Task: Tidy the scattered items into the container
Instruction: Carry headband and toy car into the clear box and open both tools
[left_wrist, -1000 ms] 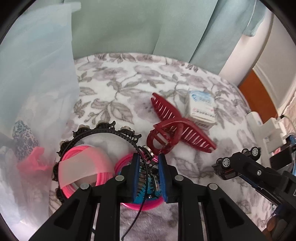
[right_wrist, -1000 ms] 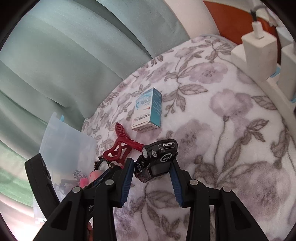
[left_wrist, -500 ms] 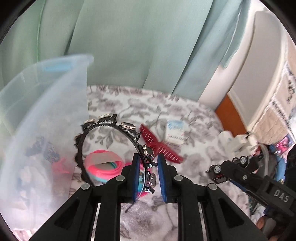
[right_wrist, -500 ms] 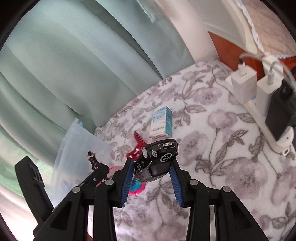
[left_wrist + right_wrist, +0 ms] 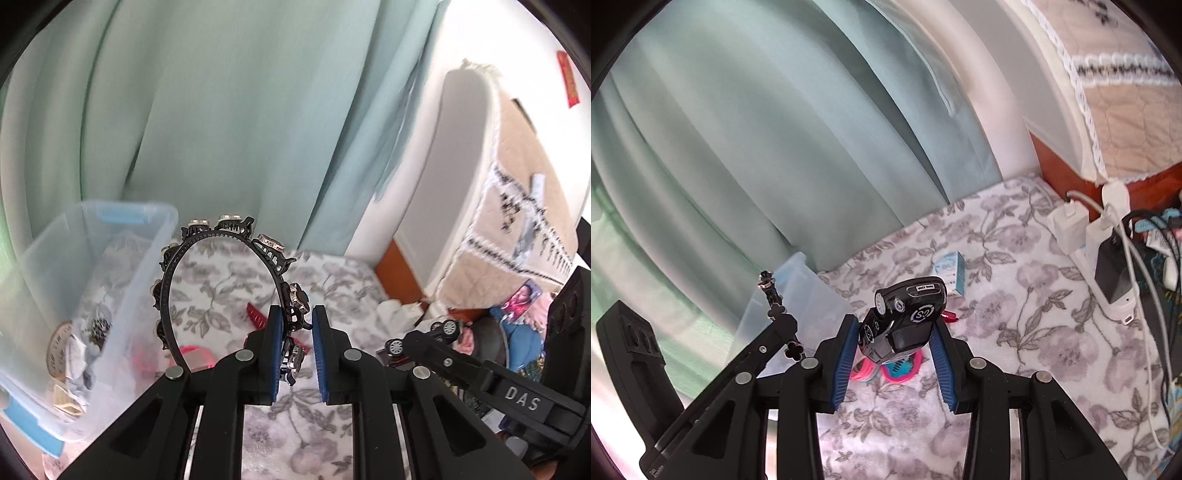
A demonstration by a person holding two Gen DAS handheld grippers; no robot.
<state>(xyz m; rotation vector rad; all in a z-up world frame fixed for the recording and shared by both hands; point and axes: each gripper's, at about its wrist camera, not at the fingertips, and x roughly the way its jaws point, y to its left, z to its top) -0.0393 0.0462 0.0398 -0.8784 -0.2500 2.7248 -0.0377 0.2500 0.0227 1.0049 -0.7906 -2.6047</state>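
Observation:
My left gripper [image 5: 297, 325] is shut on a black jewelled headband [image 5: 207, 240] and holds it in the air above the floral blanket, to the right of the clear plastic container [image 5: 122, 258]. My right gripper [image 5: 895, 332] is shut on a black toy car [image 5: 908, 310], also lifted; its wheels show in the left wrist view [image 5: 421, 338]. On the blanket lie a red claw clip [image 5: 255, 315], pink bands [image 5: 901, 369] and a small blue-white box [image 5: 949, 271]. The container [image 5: 798, 291] holds several small items.
Green curtains [image 5: 221, 129] hang behind the bed. A white power strip with chargers and cables [image 5: 1108, 266] lies at the blanket's right edge. A quilted cover [image 5: 517, 240] and an orange wooden edge [image 5: 399, 273] stand at the right.
Both grippers have risen well above the blanket with their items. The left one has lifted the headband off the pink bands and now faces the container's opening.

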